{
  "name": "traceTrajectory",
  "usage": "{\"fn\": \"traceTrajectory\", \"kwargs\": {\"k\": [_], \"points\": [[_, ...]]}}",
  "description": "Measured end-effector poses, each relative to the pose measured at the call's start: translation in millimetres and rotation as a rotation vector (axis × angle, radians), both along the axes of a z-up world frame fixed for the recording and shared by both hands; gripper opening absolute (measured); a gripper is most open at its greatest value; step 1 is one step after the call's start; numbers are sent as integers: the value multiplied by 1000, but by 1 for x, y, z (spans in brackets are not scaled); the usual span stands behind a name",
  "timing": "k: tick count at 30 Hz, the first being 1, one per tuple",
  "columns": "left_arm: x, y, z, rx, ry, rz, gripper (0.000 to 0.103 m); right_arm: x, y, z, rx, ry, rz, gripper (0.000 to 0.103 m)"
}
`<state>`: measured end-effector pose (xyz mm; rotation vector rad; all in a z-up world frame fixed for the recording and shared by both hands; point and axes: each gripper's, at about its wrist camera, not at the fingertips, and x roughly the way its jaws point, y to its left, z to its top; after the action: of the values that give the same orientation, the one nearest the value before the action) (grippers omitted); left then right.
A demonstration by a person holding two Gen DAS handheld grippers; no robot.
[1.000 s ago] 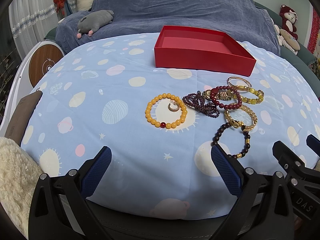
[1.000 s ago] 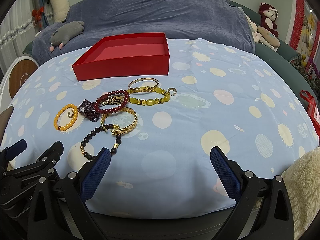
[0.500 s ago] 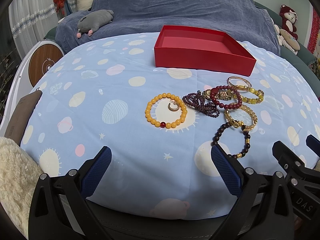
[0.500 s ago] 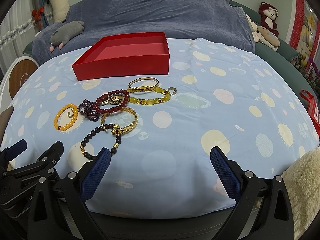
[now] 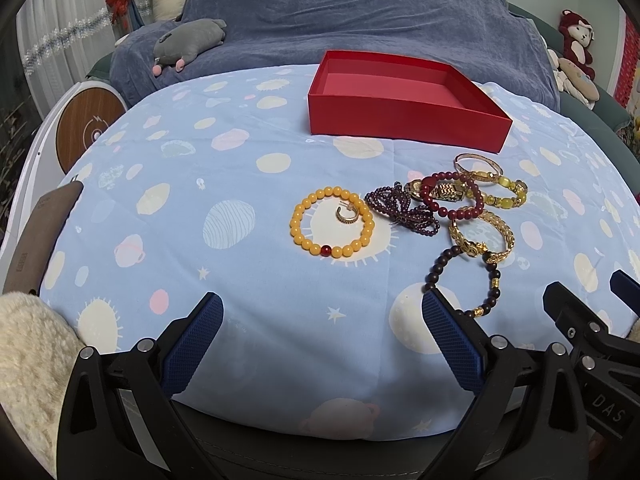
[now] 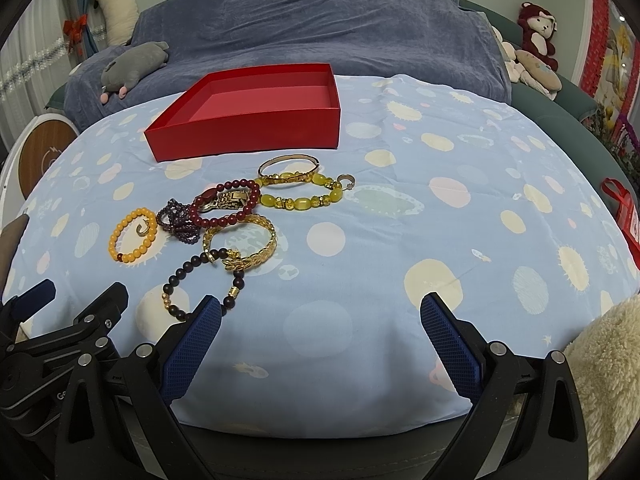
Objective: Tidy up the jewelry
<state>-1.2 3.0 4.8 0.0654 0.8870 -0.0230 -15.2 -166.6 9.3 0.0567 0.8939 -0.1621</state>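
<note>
An empty red box (image 5: pixel 404 96) (image 6: pixel 256 120) sits at the far side of the blue patterned cloth (image 5: pixel 240 288). In front of it lies a cluster of jewelry: an orange bead bracelet (image 5: pixel 332 222) (image 6: pixel 133 235) around a small gold earring (image 5: pixel 347 214), a purple bead strand (image 5: pixel 402 210), a dark red bead bracelet (image 5: pixel 452 196), a gold chain bracelet (image 5: pixel 482 236) (image 6: pixel 240 246), a dark bead bracelet (image 5: pixel 464 280) (image 6: pixel 200 284), a yellow stone bracelet (image 6: pixel 300 194) and a gold bangle (image 6: pixel 289 164). My left gripper (image 5: pixel 320 344) and right gripper (image 6: pixel 320 344) are open and empty at the near edge.
A blue-covered sofa (image 5: pixel 360 20) with a grey plush toy (image 5: pixel 188 40) stands behind the table. More plush toys (image 6: pixel 536 36) sit at the right. A fluffy cream fabric (image 5: pixel 24 360) (image 6: pixel 608 368) lies at the near corners. A round wooden-faced device (image 5: pixel 86 132) is at the left.
</note>
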Motion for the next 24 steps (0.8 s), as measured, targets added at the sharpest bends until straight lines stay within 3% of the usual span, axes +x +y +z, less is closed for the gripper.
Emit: {"fn": "traceTrajectory", "kwargs": {"k": [10,15,24], "points": [[11,8,0,-25,26,14,95,14,7,7,27,11,56,96],[20,22,-1,-50,52,68,95,32,18,6,41,25,98,96],[30,41,-5,-53,62,135,96,66,30,-13,60,87,117,81]]}}
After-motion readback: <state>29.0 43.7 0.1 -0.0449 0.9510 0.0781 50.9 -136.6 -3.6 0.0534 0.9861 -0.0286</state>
